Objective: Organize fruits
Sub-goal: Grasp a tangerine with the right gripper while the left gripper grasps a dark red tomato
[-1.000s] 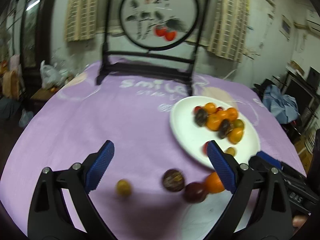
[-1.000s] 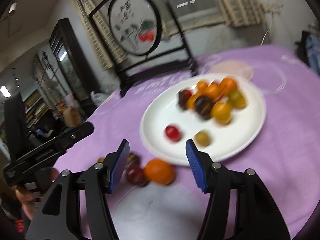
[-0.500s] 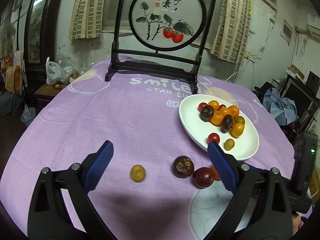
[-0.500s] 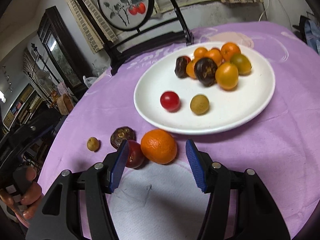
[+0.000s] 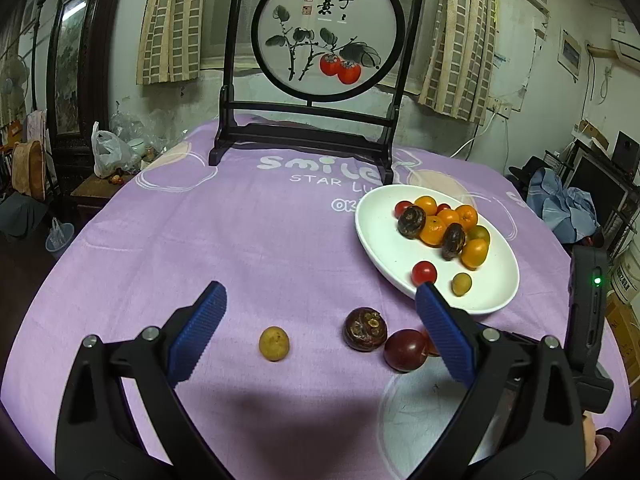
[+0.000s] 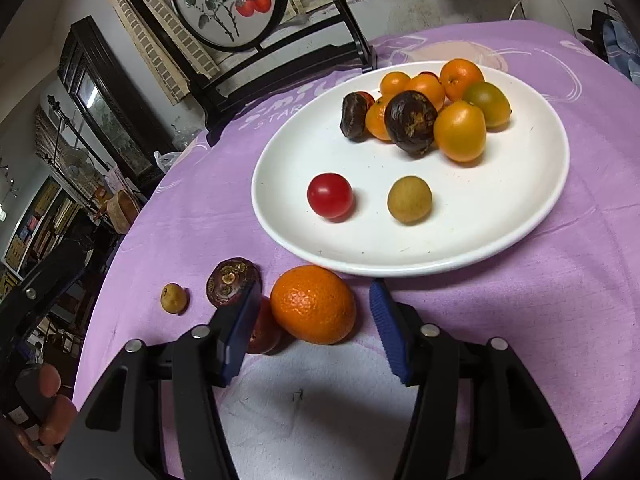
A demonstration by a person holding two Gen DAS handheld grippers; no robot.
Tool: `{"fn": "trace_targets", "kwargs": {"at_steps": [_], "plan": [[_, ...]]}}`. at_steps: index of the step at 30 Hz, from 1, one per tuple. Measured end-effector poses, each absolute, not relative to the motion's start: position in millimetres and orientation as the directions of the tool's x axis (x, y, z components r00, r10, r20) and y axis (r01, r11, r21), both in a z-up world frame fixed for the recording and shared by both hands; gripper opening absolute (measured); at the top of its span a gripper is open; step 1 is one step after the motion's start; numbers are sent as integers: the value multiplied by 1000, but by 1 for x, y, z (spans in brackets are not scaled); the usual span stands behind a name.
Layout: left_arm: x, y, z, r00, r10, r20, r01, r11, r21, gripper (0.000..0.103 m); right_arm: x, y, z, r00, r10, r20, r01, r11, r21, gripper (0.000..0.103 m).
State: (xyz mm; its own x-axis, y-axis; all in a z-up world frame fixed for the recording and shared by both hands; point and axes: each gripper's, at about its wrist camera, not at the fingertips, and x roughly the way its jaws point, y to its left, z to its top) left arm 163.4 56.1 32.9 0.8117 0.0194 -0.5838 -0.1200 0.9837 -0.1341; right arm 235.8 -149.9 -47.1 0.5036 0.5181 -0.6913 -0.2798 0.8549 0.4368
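Note:
An orange [image 6: 314,304] lies on the purple cloth just in front of the white plate [image 6: 480,220]. My right gripper [image 6: 314,288] straddles it, jaws closing, with a small gap still showing on both sides. Beside the orange sit a dark red fruit [image 6: 262,330], a brown wrinkled fruit [image 6: 232,280] and a small yellow fruit [image 6: 173,298]. The plate holds several oranges, dark fruits, a red tomato [image 6: 330,196] and a yellowish fruit [image 6: 409,199]. My left gripper [image 5: 320,290] hovers open above the loose fruits, the yellow one [image 5: 274,343] and the brown one [image 5: 365,329], gripping nothing.
A round painted screen on a black stand [image 5: 326,48] rises at the table's far side, behind the plate [image 5: 380,248]. The round table's edge drops off left and right into a cluttered room. A person's hand [image 6: 50,400] holds the left gripper at the lower left.
My right gripper has come down and closer to the orange, and its jaws have narrowed around it. The left gripper's view has barely shifted, and the orange now hides behind its right finger.

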Motion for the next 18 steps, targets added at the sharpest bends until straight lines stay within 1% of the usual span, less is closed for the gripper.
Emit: {"fn": "trace_targets", "kwargs": {"at_steps": [1, 2, 6, 8, 12, 15, 18], "plan": [[163, 57, 33, 813, 19, -583, -121, 983, -137, 97, 237, -149, -49, 497, 519, -695, -280, 854, 438, 49], [163, 57, 33, 813, 19, -582, -122, 983, -139, 97, 237, -147, -50, 493, 518, -699, -281, 855, 435, 45], [163, 57, 33, 812, 20, -584, -122, 983, -136, 97, 234, -147, -49, 497, 516, -698, -295, 857, 423, 43], [164, 57, 32, 809, 18, -588, -120, 984, -135, 97, 234, -153, -45, 489, 530, -693, -282, 848, 450, 43], [166, 51, 26, 796, 23, -605, -115, 987, -114, 97, 229, -174, -27, 514, 576, -636, -278, 813, 512, 43], [171, 36, 17, 778, 10, -628, -60, 996, -59, 97, 225, -186, -16, 555, 561, -615, -279, 821, 498, 42], [174, 17, 7, 749, -49, -661, 40, 999, -30, 92, 223, -196, -13, 559, 570, -602, -269, 812, 519, 42]]}}
